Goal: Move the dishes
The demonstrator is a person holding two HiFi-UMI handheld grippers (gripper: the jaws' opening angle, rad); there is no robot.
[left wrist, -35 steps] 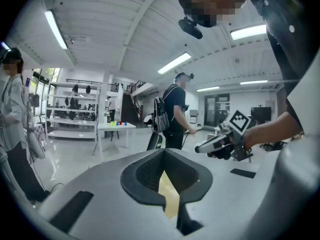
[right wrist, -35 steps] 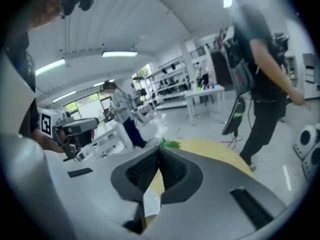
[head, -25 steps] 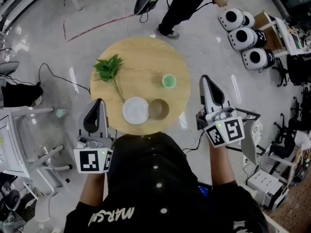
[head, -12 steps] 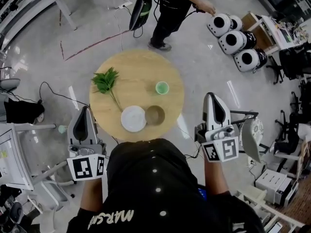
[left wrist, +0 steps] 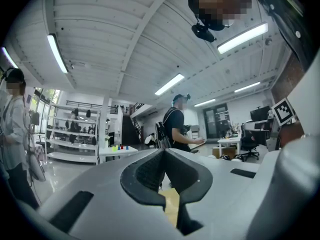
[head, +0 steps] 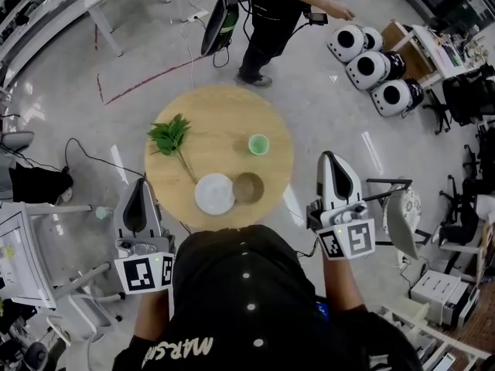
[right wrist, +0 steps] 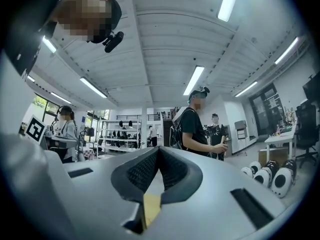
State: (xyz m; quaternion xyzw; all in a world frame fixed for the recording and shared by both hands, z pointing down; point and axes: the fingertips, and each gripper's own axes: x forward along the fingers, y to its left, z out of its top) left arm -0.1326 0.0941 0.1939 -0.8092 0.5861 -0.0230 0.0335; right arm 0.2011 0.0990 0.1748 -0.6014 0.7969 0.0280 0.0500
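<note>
A round wooden table [head: 224, 110] carries a white plate [head: 214, 193] and a brown bowl [head: 248, 187] side by side at its near edge. A small green cup [head: 258, 144] stands further in, and a leafy green sprig [head: 172, 134] lies at the left. My left gripper [head: 140, 182] [left wrist: 164, 151] hangs off the table's near left edge, held about level, shut and empty. Off the table's right edge, my right gripper [head: 328, 156] [right wrist: 158, 148] is also shut with nothing in it. Neither touches a dish.
A person [head: 271, 10] stands just beyond the table's far side. Three white round devices [head: 371, 60] sit on the floor at the upper right. A cable [head: 93, 157] runs on the floor at the left, and a white stand [head: 398, 215] is close to my right gripper.
Both grippers have shifted a little and risen beside the table, the left one ending further off the table's left edge. Both stay shut. The dishes have not moved.
</note>
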